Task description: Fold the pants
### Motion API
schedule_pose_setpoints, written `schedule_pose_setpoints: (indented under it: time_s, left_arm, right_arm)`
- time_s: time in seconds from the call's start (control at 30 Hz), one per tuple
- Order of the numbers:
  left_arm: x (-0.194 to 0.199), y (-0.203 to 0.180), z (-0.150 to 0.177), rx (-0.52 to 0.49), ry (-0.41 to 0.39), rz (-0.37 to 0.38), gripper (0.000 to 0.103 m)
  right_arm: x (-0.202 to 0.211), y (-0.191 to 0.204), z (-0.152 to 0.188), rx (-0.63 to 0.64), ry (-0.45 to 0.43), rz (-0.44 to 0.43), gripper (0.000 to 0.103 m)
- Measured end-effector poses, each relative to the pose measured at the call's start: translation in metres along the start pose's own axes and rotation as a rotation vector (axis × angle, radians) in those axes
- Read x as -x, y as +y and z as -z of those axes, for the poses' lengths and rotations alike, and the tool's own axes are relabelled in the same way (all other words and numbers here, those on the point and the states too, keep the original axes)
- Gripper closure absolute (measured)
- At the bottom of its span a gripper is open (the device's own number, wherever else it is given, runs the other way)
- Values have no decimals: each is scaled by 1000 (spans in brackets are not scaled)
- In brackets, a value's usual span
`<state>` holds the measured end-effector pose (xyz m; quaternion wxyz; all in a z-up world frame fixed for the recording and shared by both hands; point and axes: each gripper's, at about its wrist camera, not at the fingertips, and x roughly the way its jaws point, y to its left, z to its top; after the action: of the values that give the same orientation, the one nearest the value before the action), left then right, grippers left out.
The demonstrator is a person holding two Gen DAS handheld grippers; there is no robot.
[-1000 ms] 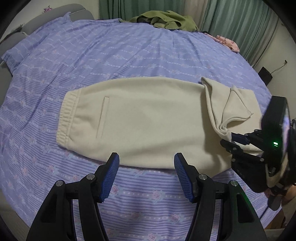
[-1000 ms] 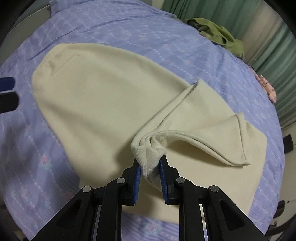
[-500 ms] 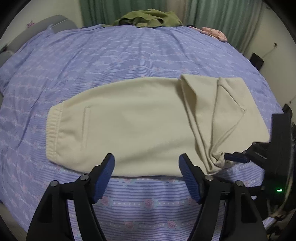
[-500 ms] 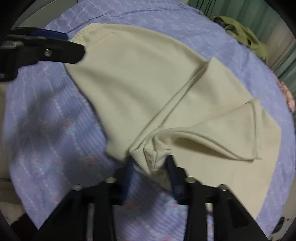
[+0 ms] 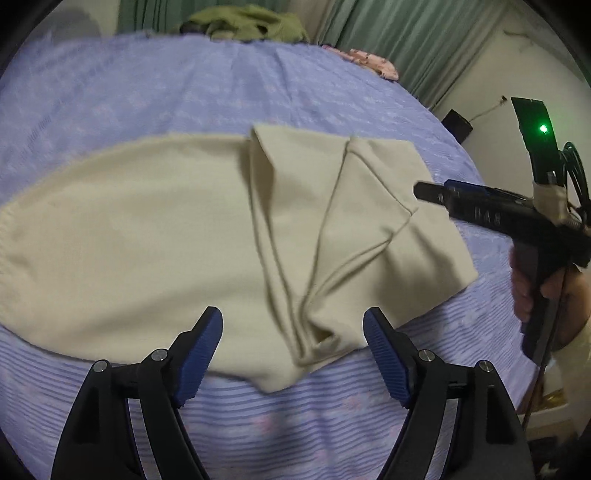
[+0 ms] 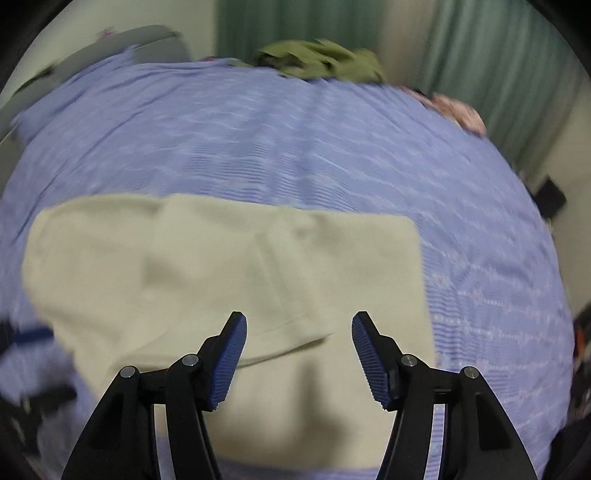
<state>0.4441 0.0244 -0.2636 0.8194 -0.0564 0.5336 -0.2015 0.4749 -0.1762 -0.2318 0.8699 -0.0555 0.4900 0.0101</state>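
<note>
Cream pants (image 5: 147, 236) lie flat on the bed, their leg ends folded back in loose creases toward the right. The bunched cuffs (image 5: 314, 339) rest at the near edge. My left gripper (image 5: 291, 328) hovers over those cuffs, its jaws opening, with the cloth below them and not pinched. In the right wrist view the pants (image 6: 184, 266) spread under my right gripper (image 6: 299, 332), whose jaws are opening with nothing gripped. The right gripper (image 5: 436, 192) also shows at the right of the left wrist view, raised above the pants and held by a hand (image 5: 554, 295).
A lilac striped bedsheet (image 5: 258, 92) covers the bed. An olive garment (image 5: 243, 22) and a pink floral cloth (image 5: 369, 62) lie at the far edge by green curtains (image 5: 406, 29). A dark box (image 5: 456, 123) stands on the floor to the right.
The right gripper let go of the cuffs, opened, and lifted away to the right. The left gripper moved right toward the dropped cuffs and widened.
</note>
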Motion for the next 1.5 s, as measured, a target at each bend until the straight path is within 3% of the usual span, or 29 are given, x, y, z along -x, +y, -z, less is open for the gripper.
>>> schedule_pose_setpoints:
  time_s: [0.27,0.3,0.33,0.37,0.4,0.43,0.53,0.67,0.8,0.83,0.93,1.0,1.07,1.13,1.17,1.33,1.5]
  left_arm:
    - [-48,24,10,219,94,76,31]
    - [-48,27,12,235,89,77,36]
    - [-47,30,14,249,87,78,51]
    - [-46,32,15,253,87,82,61]
    - [-45,35,17,256,93,134,79]
    - [-44,36,19,264,104,171,86]
    - [-38,31,22,242,89,155,88]
    - [-32,30,30,261,74,150,89]
    - [-32,38,39,320,78,167,90]
    - [-33,41,41,341,82,175,90]
    - [-33,46,41,361,84,189,89]
    - [-31,44,37,330,92,166,86]
    - [-21,41,32,278,67,120,80]
    - [-2,41,17,192,-2,67,48]
    - [5,42,6,150,-40,58,42]
    - [-6,53,-63,-4,-92,95,41]
    - [-51,76,-118,71,-55,181,42]
  right_arm:
    - [-47,-29,-18,-175,55,-105,42]
    - [-53,-29,-18,-185,74,-115,42]
    - [-60,-29,-19,-196,95,-130,44]
    - [-65,-28,-18,-207,116,-153,56]
    - [-69,-27,-18,-212,136,-176,68]
    - [-71,-24,-18,-217,152,-205,82]
    - [-57,-17,-33,-248,106,-283,90]
    - [-42,10,-79,-218,23,-363,90]
    - [-55,60,-136,-115,1,-388,90]
    - [-57,77,-150,-61,-23,-355,87]
    - [-48,109,-164,48,-62,-245,53]
    - [-39,117,-163,98,-91,-201,52]
    - [-38,113,-156,123,-65,-174,51]
    - [-33,96,-146,120,-55,-141,51]
    - [-31,88,-137,118,-53,-109,51]
    - [-17,53,-87,35,-39,-17,51]
    - [-13,26,-30,-132,26,-40,51]
